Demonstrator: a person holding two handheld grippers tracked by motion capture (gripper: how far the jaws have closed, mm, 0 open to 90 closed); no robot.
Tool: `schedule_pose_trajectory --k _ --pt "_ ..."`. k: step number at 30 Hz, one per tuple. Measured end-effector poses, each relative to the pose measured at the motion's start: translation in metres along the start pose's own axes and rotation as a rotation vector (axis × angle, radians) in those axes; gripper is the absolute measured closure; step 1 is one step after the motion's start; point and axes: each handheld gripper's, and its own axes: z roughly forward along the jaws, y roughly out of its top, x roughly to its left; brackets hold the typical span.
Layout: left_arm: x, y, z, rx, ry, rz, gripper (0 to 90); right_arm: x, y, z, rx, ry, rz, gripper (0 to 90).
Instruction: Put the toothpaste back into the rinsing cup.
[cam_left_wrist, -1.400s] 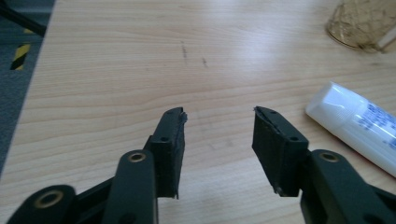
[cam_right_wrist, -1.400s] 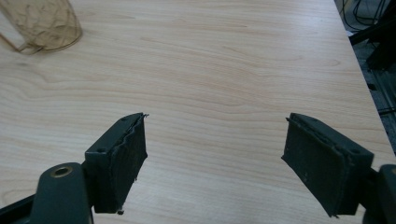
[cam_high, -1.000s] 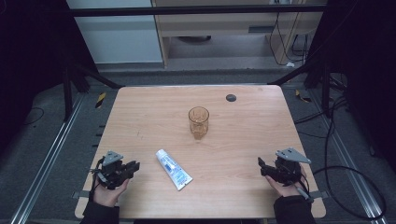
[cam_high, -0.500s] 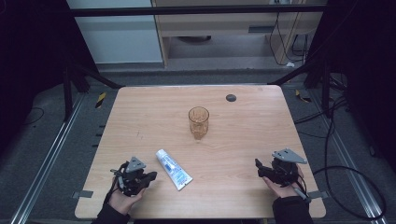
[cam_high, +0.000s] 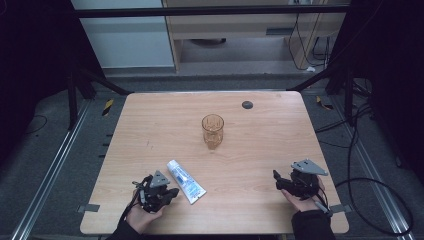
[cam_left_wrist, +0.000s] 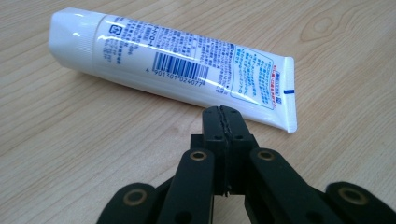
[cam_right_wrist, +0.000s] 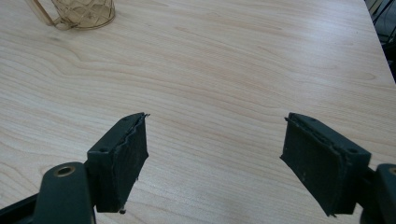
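Note:
A white toothpaste tube (cam_high: 186, 181) with blue print lies flat on the wooden table (cam_high: 150, 125), near its front edge. My left gripper (cam_high: 172, 192) sits just left of the tube, jaws shut with nothing between them. In the left gripper view the tube (cam_left_wrist: 177, 67) lies crosswise just beyond the closed tips of my left gripper (cam_left_wrist: 222, 112), crimped end to the right. My right gripper (cam_high: 276, 178) rests near the front right of the table, open and empty. In its own view my right gripper (cam_right_wrist: 215, 140) has its jaws spread wide over bare wood.
An amber patterned glass mug (cam_high: 213, 131) stands upright at the table's middle; its base and handle show in the right gripper view (cam_right_wrist: 79, 14). A small dark round disc (cam_high: 247, 105) lies near the far edge. Dark frame posts and cables surround the table.
My left gripper has moved right along the front edge, from the left corner to right beside the tube. The right gripper has barely shifted.

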Motion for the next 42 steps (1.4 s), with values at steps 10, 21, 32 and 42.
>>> schedule_pose_trajectory --k 10,21,32,42 --pt "-0.011 0.008 0.016 0.017 -0.009 0.031 89.2 -0.002 -0.001 0.001 0.0 -0.004 0.004 21.3" --pt "-0.014 0.016 0.026 0.005 -0.018 0.048 89.2 -0.004 -0.002 0.004 0.004 -0.009 0.005 21.4" --pt "-0.022 0.027 0.042 -0.018 -0.008 0.067 89.3 -0.005 -0.003 0.005 0.004 -0.017 0.01 21.4" --pt "-0.021 0.04 0.045 -0.029 0.013 0.094 89.3 -0.005 -0.003 0.006 0.004 -0.011 0.01 21.8"
